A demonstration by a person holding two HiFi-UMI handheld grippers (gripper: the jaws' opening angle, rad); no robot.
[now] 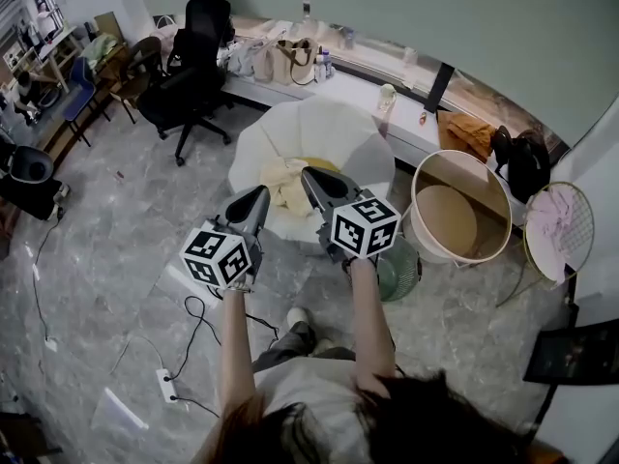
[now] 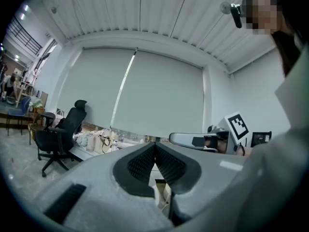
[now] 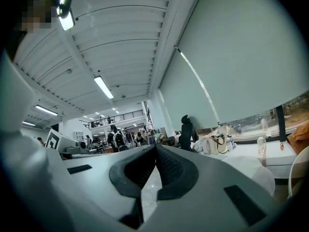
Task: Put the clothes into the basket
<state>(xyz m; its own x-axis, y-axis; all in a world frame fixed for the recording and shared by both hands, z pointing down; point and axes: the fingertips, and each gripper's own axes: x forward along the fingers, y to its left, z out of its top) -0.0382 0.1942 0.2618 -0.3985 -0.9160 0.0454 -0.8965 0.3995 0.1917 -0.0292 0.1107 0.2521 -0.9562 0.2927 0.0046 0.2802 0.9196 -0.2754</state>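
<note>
Ahead, between the closed, empty fingers of left gripper (image 1: 258, 198) and right gripper (image 1: 309, 176), cream clothes (image 1: 281, 184) on a white seat (image 1: 334, 129).

left gripper (image 1: 262, 194): grey | right gripper (image 1: 307, 174): black-white marker cube (image 1: 365, 226) | shirt (image 1: 302, 396): pale

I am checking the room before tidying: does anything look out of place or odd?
Nothing looks damaged or spilled. The pale yellow clothes lie heaped on the white rounded seat, while the round beige basket beside it is empty. A white power strip with loose black cables lies on the grey floor.
</note>
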